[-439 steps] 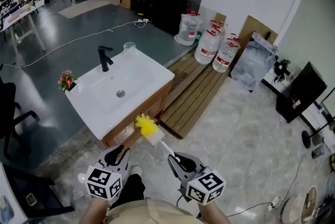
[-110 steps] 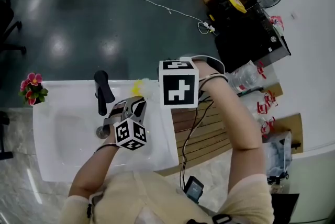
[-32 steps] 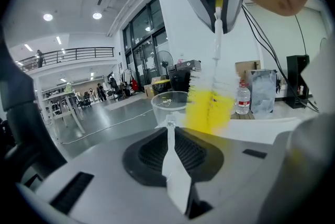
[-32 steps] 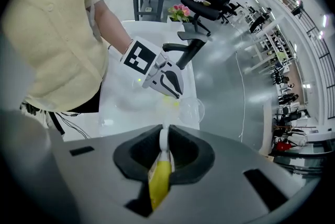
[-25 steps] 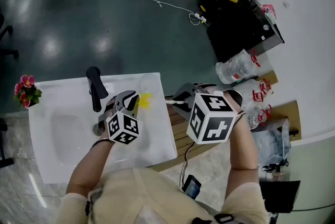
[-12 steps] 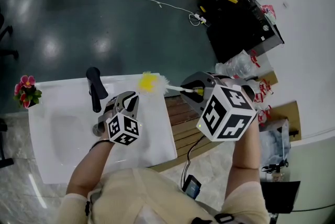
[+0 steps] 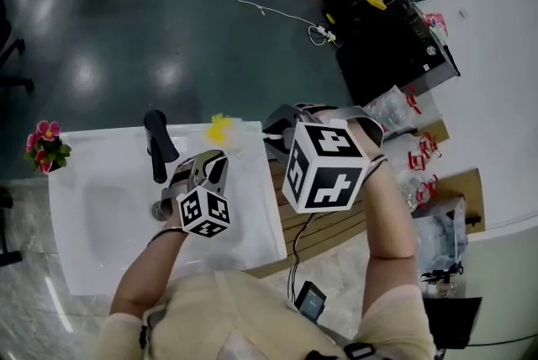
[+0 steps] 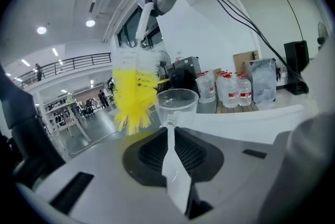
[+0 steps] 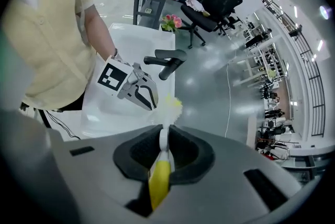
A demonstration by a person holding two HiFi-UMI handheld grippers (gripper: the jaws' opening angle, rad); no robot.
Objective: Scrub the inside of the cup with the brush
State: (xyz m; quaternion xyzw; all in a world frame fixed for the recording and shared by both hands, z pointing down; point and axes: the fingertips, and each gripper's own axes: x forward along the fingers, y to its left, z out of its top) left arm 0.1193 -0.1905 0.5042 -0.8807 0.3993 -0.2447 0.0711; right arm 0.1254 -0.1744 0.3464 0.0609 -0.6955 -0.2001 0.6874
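A clear cup [image 8: 177, 105] stands at the tips of my left gripper [image 8: 170, 126], which is shut on the cup's handle. In the head view the cup [image 7: 235, 141] sits near the far right corner of the white sink [image 7: 109, 240], just past my left gripper [image 7: 214, 163]. My right gripper [image 7: 273, 137] is shut on the brush's yellow and white handle [image 9: 159, 176] and points steeply down. The yellow bristle head [image 8: 133, 100] hangs beside the cup's rim on its left, outside the cup; from the head it shows as a yellow tuft [image 7: 220, 129].
A black faucet [image 7: 157, 144] rises at the back of the basin and a small pot of pink flowers [image 7: 46, 144] stands at its far left corner. Wooden planks [image 7: 319, 215], water jugs [image 7: 395, 110] and a black cabinet [image 7: 387, 39] lie to the right of the sink.
My right gripper has swung left and risen a little, carrying the brush head from near the left jaws up towards the sink's far edge. The left gripper has stayed put with the cup.
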